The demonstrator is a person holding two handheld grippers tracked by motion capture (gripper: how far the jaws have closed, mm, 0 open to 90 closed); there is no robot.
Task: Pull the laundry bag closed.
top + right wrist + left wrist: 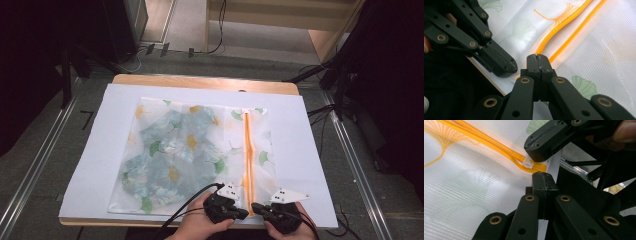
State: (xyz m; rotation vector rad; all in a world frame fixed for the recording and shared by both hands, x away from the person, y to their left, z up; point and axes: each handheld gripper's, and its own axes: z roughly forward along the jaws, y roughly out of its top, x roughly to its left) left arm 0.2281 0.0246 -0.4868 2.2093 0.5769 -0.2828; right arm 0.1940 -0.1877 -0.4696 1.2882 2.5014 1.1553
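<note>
A see-through mesh bag (200, 150) printed with ginkgo leaves lies flat on the white sheet (295, 150), with a blue flowered cloth (170, 160) inside. Its orange zipper (247, 150) runs down the right side to the near edge. Both grippers meet at that near end. My left gripper (243, 214) (541, 175) is shut, its tip just short of the zipper's end (539, 168). My right gripper (255, 206) (537, 58) is shut over the zipper (564, 23). In the left gripper view the white zipper pull (528, 165) sticks out from under the right gripper's tip (532, 157). The left gripper (510, 67) lies close beside it.
The wooden table (200, 81) is covered by the white sheet; its near edge (486, 75) runs right under the grippers. Dark stands and cables ring the table on the floor, and metal rails run along both sides.
</note>
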